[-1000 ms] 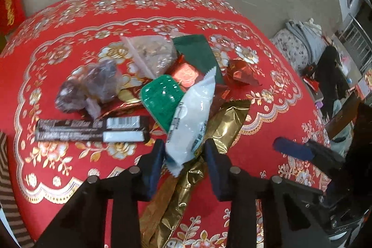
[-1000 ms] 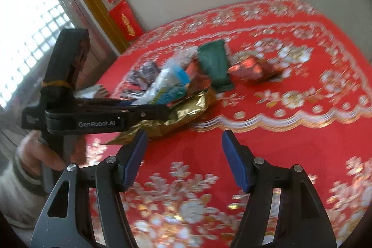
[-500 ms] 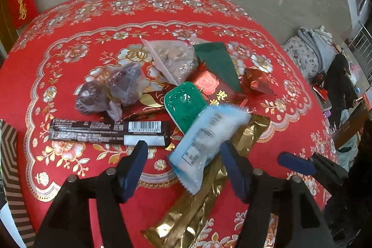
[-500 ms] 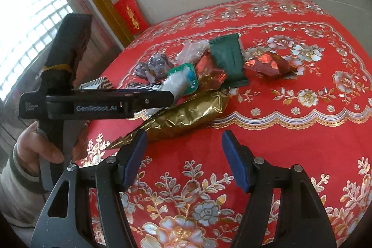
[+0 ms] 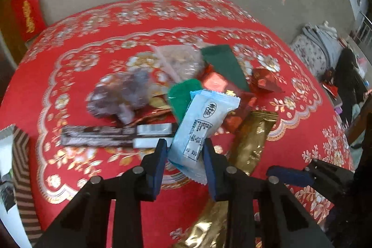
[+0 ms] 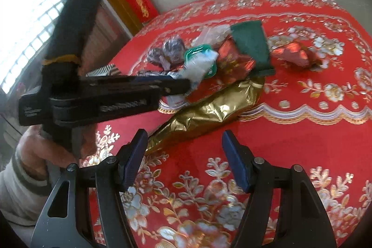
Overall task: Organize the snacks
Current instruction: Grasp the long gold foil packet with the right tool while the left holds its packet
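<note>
My left gripper [image 5: 184,156] is shut on a light blue and white snack packet [image 5: 202,127] and holds it above a pile of snacks on the red tablecloth [image 5: 69,38]. The pile holds a long gold packet [image 5: 251,145], a black bar [image 5: 111,137], a green cup [image 5: 181,97], a dark green pouch [image 5: 225,64], red wrappers [image 5: 215,83] and clear bags [image 5: 181,59]. My right gripper [image 6: 184,162] is open and empty, low over the cloth near the gold packet [image 6: 209,110]. The left gripper [image 6: 176,85] with the packet [image 6: 197,66] shows in the right wrist view.
A red foil packet [image 5: 265,83] lies apart at the pile's right. A striped box [image 5: 21,166] sits at the table's left edge. The table edge drops to the floor at the right, with clothes [image 5: 320,43] beyond. A window [image 6: 28,11] and wall stand left.
My left gripper opened half a second ago and the blue packet lay loose between the fingers; now it has closed on the packet again and lifted it. The right gripper stayed open.
</note>
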